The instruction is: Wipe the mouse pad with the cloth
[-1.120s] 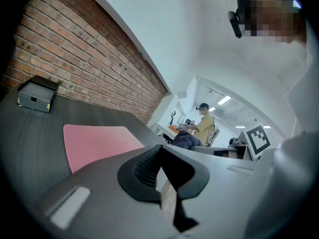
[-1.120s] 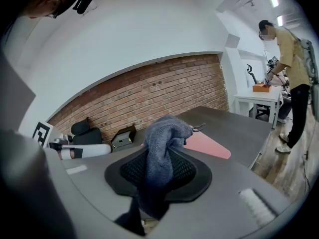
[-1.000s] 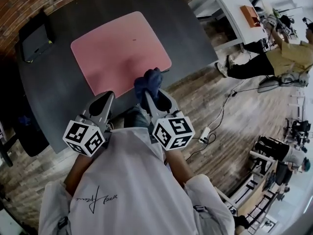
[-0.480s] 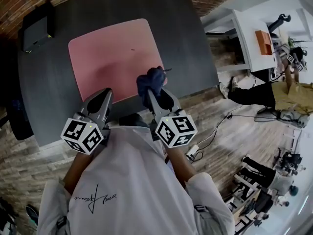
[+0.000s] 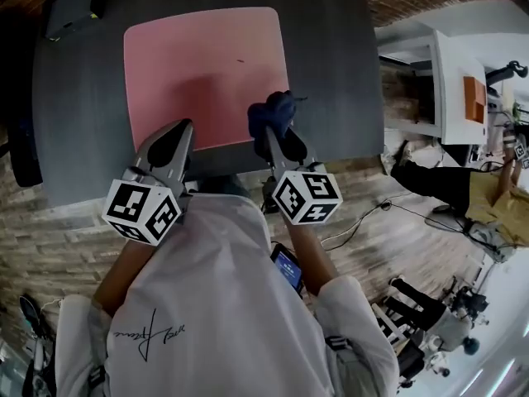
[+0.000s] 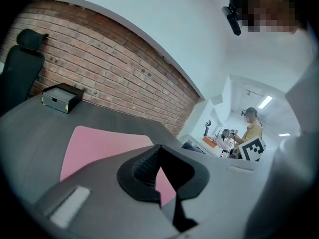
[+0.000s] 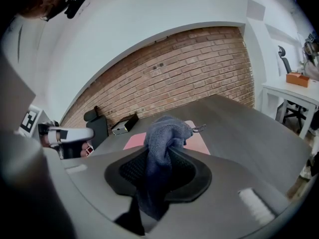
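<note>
A pink mouse pad lies flat on the dark grey table; it also shows in the left gripper view as the pink mouse pad. A bunched blue cloth is clamped in my right gripper, which hangs over the pad's near right corner. In the right gripper view the cloth fills the gap between the jaws. My left gripper is at the pad's near left edge, shut with nothing in it; its jaws meet.
A black box sits at the table's far left corner, and a black chair stands at the left. White desks and other people are off to the right, with cables on the wood floor.
The view has swung so the table sits squarer and higher in frame. Both grippers stay near the pad's front edge, the right one still holding the cloth.
</note>
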`<state>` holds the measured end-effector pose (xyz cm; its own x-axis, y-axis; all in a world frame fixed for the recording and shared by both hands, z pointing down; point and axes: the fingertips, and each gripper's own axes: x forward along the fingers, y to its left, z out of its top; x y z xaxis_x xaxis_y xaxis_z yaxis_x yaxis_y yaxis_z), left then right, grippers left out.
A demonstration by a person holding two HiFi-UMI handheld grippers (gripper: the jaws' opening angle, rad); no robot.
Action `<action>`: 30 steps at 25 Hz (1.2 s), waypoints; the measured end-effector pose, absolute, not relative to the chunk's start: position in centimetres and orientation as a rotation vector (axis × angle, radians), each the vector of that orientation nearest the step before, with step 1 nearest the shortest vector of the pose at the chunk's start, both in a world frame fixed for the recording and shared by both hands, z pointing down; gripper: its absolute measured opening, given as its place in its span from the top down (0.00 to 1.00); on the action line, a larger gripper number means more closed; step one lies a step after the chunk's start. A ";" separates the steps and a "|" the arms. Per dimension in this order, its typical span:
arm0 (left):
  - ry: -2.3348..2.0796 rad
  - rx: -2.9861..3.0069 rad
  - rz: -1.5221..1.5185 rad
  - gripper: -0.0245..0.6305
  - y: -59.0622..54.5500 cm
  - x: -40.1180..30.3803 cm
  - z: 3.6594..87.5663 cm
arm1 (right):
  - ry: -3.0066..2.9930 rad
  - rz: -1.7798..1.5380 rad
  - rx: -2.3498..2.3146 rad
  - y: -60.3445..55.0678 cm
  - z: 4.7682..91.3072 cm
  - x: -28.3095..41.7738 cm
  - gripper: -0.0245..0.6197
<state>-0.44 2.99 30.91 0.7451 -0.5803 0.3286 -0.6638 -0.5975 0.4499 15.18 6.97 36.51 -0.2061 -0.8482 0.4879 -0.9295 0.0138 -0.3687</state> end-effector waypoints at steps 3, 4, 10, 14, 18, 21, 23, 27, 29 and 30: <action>-0.968 2.354 0.208 0.96 2.7 -1.4 31.8 | -2.121 0.947 1.888 6.3 38.1 15.5 0.80; -0.973 2.346 0.213 0.96 2.6 -1.6 32.0 | -2.115 0.952 1.890 6.0 38.5 15.7 0.80; -0.989 2.318 0.220 0.96 1.5 -2.1 32.2 | -2.020 0.883 1.880 4.2 41.7 17.4 0.80; -0.997 2.299 0.255 0.96 1.4 -2.4 33.2 | -1.909 0.849 1.883 4.4 45.2 19.0 0.80; -0.989 2.295 0.288 0.95 1.7 -2.3 33.8 | -1.836 0.834 1.874 4.9 47.6 20.1 0.80; -0.974 2.277 0.296 0.95 1.9 -2.4 34.1 | -1.815 0.839 1.863 5.1 48.5 20.2 0.80; -0.961 2.265 0.298 0.95 1.9 -2.3 34.2 | -1.806 0.849 1.855 5.1 48.9 20.4 0.80; -0.953 2.268 0.302 0.95 1.8 -1.8 34.0 | -1.793 0.851 1.837 5.1 49.3 20.9 0.80; -0.952 2.267 0.305 0.95 1.9 -1.7 34.0 | -1.782 0.855 1.822 5.2 49.8 20.9 0.80; -0.952 2.266 0.305 0.95 1.9 -1.8 34.0 | -1.776 0.860 1.813 5.2 50.0 20.9 0.80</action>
